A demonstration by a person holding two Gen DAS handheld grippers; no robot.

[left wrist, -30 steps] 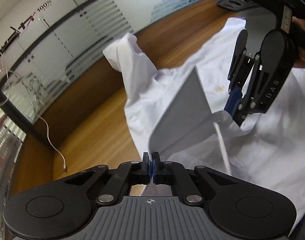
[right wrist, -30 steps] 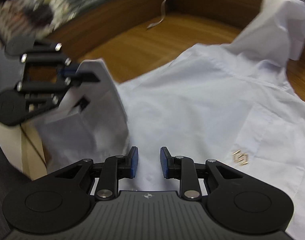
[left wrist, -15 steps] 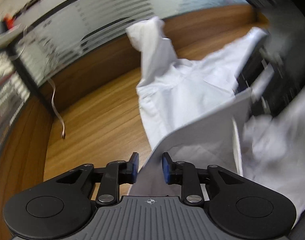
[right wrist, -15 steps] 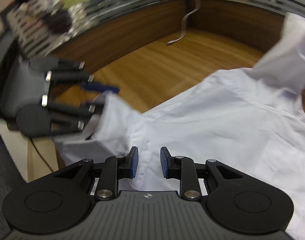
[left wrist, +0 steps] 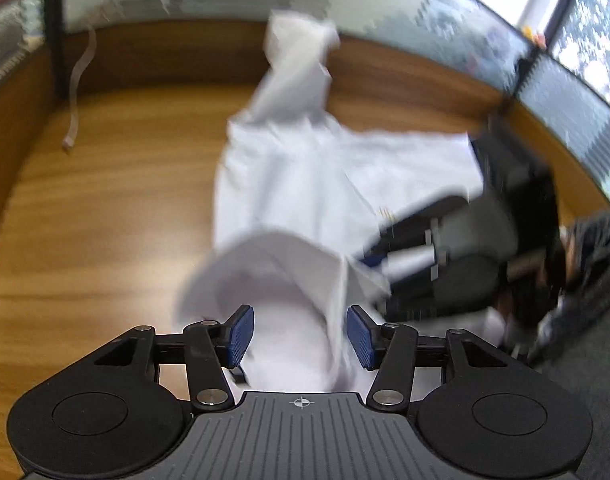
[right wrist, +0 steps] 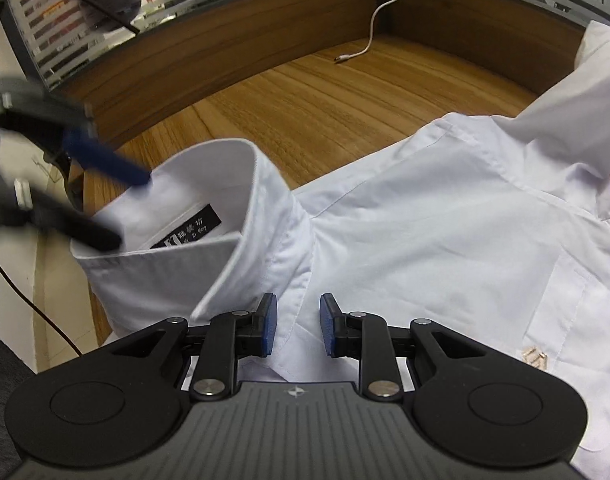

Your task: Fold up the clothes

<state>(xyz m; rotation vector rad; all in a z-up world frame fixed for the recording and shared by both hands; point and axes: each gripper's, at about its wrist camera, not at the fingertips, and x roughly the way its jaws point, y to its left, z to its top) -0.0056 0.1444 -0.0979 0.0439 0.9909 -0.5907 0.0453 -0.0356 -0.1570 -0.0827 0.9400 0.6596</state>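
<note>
Since a second ago, when the collar (right wrist: 209, 216) was pinched shut in the left tool (left wrist: 300, 334) and lifted, that grip has been given up: the blue pads (left wrist: 238, 334) are now spread wide, with the collar band arching loosely between them but not clamped. The right tool (right wrist: 294, 330) is seen with its pads a moderate gap apart, as they were earlier, hovering over the placket just below the collar and holding nothing. The white shirt (right wrist: 445, 232) is spread front-up across the wooden counter (right wrist: 325, 92), its collar end toward the near edge, the label inside the neck visible, the chest pocket with its small gold emblem (right wrist: 535, 358) lying flat, and one sleeve (right wrist: 585, 92) thrown up crumpled toward the far side. No fold can be made out in the body or the sleeve, so the folding proper is judged to lie ahead; the shirt looks laid out and roughly squared, with the collar set upright. The sleeve would need to be drawn flat and in, and the body doubled over. A white cable (right wrist: 379, 16) lies on the counter well beyond the shirt. No basket, box or other container can be seen in either view, so nothing can be said of contents.
</note>
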